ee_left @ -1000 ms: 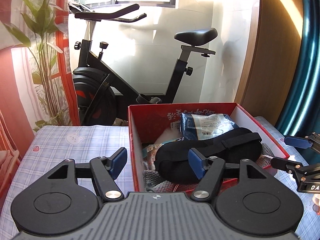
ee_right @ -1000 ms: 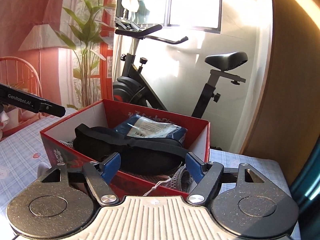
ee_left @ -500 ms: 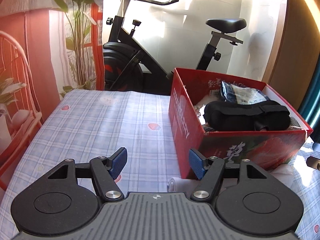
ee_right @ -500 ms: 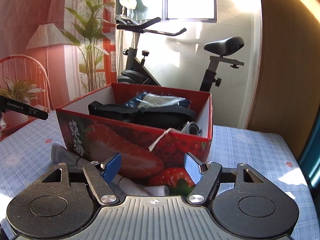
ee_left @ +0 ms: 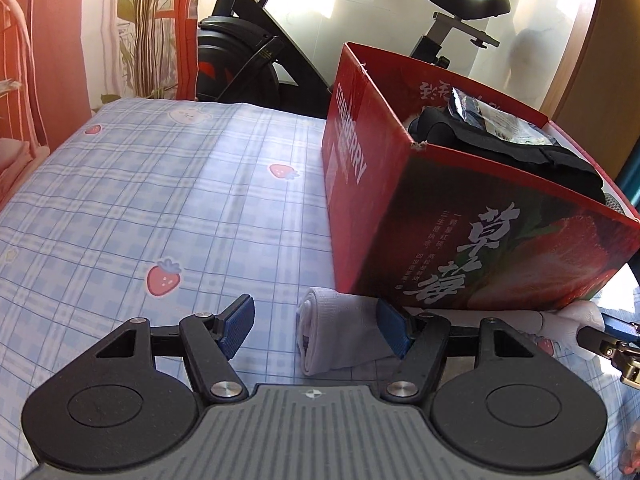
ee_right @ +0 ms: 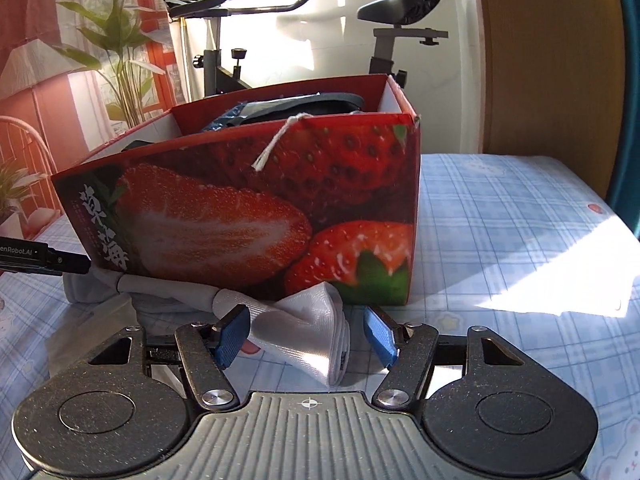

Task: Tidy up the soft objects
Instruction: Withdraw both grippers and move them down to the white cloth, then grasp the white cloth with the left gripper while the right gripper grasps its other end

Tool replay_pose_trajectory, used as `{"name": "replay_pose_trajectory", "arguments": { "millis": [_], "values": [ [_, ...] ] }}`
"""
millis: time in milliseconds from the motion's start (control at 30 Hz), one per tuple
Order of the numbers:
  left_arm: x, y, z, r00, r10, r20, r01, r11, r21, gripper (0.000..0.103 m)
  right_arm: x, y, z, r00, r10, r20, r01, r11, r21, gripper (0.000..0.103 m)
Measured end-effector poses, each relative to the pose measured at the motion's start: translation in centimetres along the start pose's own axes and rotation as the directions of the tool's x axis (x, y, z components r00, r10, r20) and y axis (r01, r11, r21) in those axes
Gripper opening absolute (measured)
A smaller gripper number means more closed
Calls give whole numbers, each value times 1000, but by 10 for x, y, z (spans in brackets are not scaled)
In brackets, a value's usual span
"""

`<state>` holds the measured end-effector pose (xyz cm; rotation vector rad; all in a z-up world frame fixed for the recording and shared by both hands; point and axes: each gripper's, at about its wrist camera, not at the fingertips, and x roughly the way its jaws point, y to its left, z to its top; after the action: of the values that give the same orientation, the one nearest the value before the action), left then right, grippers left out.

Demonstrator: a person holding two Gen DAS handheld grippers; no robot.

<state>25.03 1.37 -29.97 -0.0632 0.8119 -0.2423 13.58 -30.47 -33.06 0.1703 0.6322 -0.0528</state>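
A white sock (ee_left: 336,330) lies on the checked cloth along the front foot of the red strawberry box (ee_left: 460,240). My left gripper (ee_left: 316,326) is open, low over the cloth, with the sock's left end between its blue pads. My right gripper (ee_right: 307,334) is open around the sock's other end (ee_right: 308,328), close before the box (ee_right: 248,216). The box holds a black padded item (ee_left: 520,152) and a blue packet (ee_left: 488,116). The right gripper's tip (ee_left: 608,340) shows at the left view's right edge.
A black exercise bike (ee_left: 256,52) stands behind the table by the white wall. A plant (ee_right: 116,52) and an orange curtain are at the back left. The checked cloth (ee_left: 160,200) stretches left of the box, and also right of it (ee_right: 500,240).
Both grippers have dropped from above the box to table height in front of it. The white sock now lies between the jaws of each. Both stayed open.
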Motion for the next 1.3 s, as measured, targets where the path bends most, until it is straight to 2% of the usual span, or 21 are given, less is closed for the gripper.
{"name": "replay_pose_trajectory", "arguments": {
  "millis": [167, 433, 500, 567, 633, 667, 767, 833, 933, 1133, 1300],
  "values": [
    [8, 3, 0, 1000, -8, -8, 8, 999, -34, 70, 10, -4, -9, 1000, -5, 1, 5, 999, 47, 60],
    [13, -2, -5, 1000, -16, 2, 16, 999, -29, 68, 15, -2, -13, 1000, 9, 6, -10, 999, 39, 55],
    [13, -4, -7, 1000, -22, 16, 22, 1000, -20, 61, 14, -1, -15, 1000, 8, 19, -9, 999, 48, 52],
    [11, -9, -10, 999, -36, 25, 36, 999, -4, 42, 10, 1, -17, 999, 6, 34, -7, 999, 38, 51],
    [8, -17, -12, 999, -14, 37, 13, 999, 33, 34, 8, 1, -18, 999, 12, 37, -13, 1000, 27, 49],
    [6, -21, -14, 999, -10, 43, 7, 999, 53, 27, 9, 1, -18, 999, 16, 35, -17, 999, 27, 48],
    [1, -26, -16, 999, -10, 49, 7, 998, 61, 20, 8, 0, -18, 999, 32, 36, -33, 999, 28, 37],
    [-3, -26, -17, 999, -19, 51, 16, 998, 58, 18, 7, 1, -19, 998, 50, 39, -51, 999, 17, 23],
    [-11, -30, -16, 998, -23, 65, 19, 997, 76, 17, 4, 7, -19, 998, 51, 46, -50, 999, -21, 17],
    [-49, -33, -9, 989, -46, 139, 28, 992, 126, 16, -23, 17, -13, 992, 74, 105, -66, 995, -73, 17],
    [-89, -33, 5, 971, -61, 232, 24, 987, 157, 16, -57, 32, 6, 977, 108, 186, -87, 989, -121, 16]
  ]
}}
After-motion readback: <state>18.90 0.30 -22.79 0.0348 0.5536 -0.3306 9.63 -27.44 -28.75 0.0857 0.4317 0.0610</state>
